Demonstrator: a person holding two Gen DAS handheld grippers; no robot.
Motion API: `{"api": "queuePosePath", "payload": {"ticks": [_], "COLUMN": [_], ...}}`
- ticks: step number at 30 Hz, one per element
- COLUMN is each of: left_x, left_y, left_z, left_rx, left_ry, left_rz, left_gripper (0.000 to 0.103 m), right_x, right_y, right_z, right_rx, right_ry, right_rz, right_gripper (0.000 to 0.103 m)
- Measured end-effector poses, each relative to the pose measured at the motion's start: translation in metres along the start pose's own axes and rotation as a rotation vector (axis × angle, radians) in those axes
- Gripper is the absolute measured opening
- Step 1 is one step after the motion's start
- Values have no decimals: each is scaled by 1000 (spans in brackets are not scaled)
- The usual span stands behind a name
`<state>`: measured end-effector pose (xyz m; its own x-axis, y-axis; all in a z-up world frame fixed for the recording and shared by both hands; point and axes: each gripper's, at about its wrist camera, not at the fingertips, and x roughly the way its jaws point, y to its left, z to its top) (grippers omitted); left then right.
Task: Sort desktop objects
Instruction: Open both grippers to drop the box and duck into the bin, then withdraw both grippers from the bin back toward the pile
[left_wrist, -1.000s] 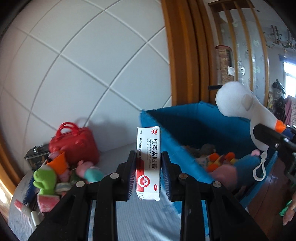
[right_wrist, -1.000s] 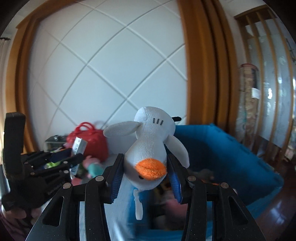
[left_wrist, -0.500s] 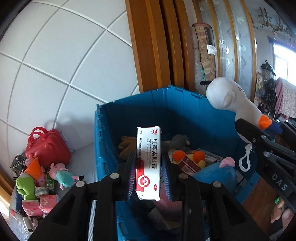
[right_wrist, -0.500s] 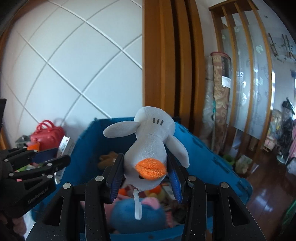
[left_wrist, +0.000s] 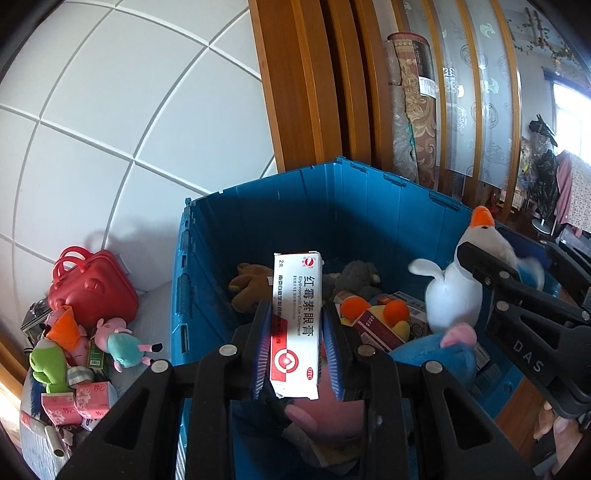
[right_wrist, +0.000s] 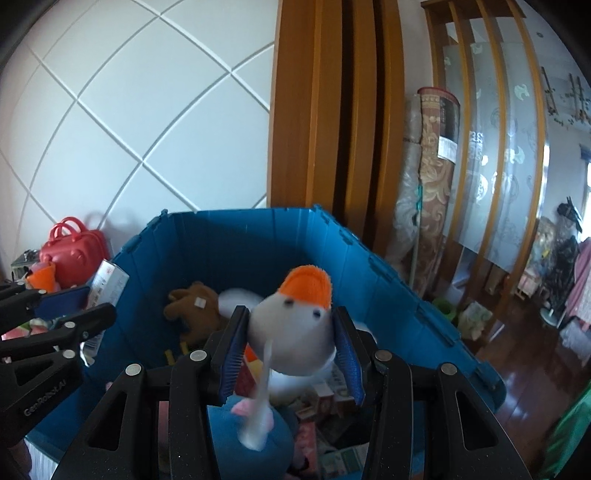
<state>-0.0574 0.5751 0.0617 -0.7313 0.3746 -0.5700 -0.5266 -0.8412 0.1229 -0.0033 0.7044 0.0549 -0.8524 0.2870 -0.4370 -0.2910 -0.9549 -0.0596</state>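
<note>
Ointment in a tall white-and-red cardboard box (left_wrist: 295, 325) stands upright between the blue-padded fingers (left_wrist: 261, 347) of the left gripper (left_wrist: 297, 350), which pinch its lower half from both sides above the open blue plastic crate (left_wrist: 258, 221). To its right, the right gripper (right_wrist: 291, 354) is clamped on a white plush duck with an orange beak (right_wrist: 295, 325), its pads pressed into the soft body; the duck's beak points upward, and the toy looks slightly blurred. It too hangs over the crate's inside. Within the crate lie a brown plush bear (left_wrist: 251, 286), a grey plush toy (left_wrist: 356, 275), a large blue plush with pink parts (left_wrist: 439, 354) and several small cartons (left_wrist: 373, 328). Left of the crate, on a pale surface, sit a red toy suitcase (left_wrist: 88, 291), a small pig doll in a teal dress (left_wrist: 123, 341), a green plush (left_wrist: 48, 365) and pink packets (left_wrist: 74, 404).
</note>
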Motion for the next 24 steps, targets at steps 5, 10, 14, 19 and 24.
{"api": "queuePosePath", "payload": {"ticks": [5, 10, 14, 19, 24], "left_x": [1, -7, -19, -40, -61], "left_y": [1, 8, 18, 37, 62], "left_z": [0, -3, -10, -24, -41], "left_rx": [-1, -6, -18, -56, -90], "left_ry": [-5, -34, -54, -83, -114], "left_rz": [15, 17, 22, 22, 61], "left_gripper": [75, 79, 81, 82, 82], "right_x": [-4, -13, -26, -47, -69], "right_y": [-5, -9, -11, 1, 24], "right_z": [-3, -5, -5, -6, -6], "right_rx": [16, 26, 45, 25, -2], "right_ry": [-14, -25, -44, -82, -152], "right_rz": [1, -8, -20, -20, 10], "right_gripper": [86, 102, 103, 103, 103]}}
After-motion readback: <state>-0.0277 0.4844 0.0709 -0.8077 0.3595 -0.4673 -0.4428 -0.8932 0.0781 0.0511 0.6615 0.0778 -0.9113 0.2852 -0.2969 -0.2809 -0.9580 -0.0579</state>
